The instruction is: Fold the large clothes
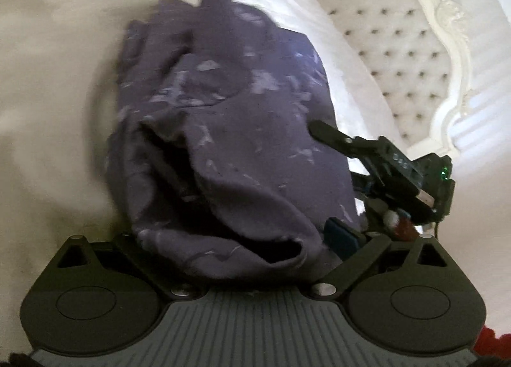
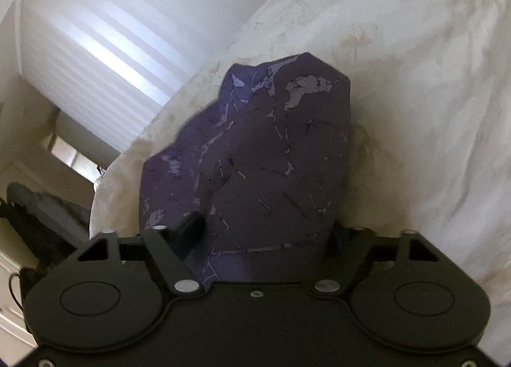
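Note:
A dark purple garment (image 1: 223,130) with pale printed marks lies bunched on a cream bedspread (image 1: 48,79). In the left wrist view its near edge drapes over my left gripper (image 1: 242,258) and hides the fingertips. The other hand's gripper (image 1: 377,162) shows at the garment's right side, its finger against the cloth. In the right wrist view the garment (image 2: 255,159) hangs up from my right gripper (image 2: 262,239); one dark fingertip (image 2: 190,229) shows at its left edge, the other side is covered by cloth.
A white tufted headboard (image 1: 399,47) and a white pillow (image 1: 303,15) lie beyond the garment. In the right wrist view the bedspread (image 2: 415,95) fills the right side; a white slatted wall (image 2: 95,47) and a dark object (image 2: 35,217) are at left.

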Available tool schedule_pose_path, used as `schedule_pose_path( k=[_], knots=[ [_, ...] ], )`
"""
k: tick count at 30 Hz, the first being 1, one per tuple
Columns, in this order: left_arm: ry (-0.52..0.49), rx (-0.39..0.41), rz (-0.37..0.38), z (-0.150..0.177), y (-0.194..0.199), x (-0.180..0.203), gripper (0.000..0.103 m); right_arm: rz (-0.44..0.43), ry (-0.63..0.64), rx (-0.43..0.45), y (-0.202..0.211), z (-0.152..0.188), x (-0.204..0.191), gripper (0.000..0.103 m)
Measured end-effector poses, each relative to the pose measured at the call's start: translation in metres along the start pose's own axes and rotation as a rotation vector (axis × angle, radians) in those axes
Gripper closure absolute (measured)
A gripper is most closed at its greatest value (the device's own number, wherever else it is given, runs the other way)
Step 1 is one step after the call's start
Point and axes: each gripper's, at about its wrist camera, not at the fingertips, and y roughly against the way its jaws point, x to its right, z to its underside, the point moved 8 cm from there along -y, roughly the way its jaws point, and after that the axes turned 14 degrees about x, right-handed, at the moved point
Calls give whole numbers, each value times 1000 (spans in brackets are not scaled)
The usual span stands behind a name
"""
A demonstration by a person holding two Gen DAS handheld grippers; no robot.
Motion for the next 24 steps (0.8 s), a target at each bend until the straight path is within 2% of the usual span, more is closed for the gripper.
schedule_pose_path(
  k=[6, 12, 17, 20, 24],
  knots=[
    [-73, -9, 54, -1, -41, 44, 5, 42, 105, 41, 23, -38, 3, 31],
    [-112, 6, 142, -7, -115, 101, 5, 166, 176, 106, 58, -97, 46, 31],
    [-156, -5, 174, -12, -174, 133, 11, 284, 209, 167, 91, -143, 89, 31],
    [-185, -30, 155, 0, -193, 134, 15, 330, 222, 180, 101, -152, 109, 31],
    [-226, -62, 92, 25, -200, 113, 14, 423, 223, 136, 99, -131, 140, 19]
  ],
)
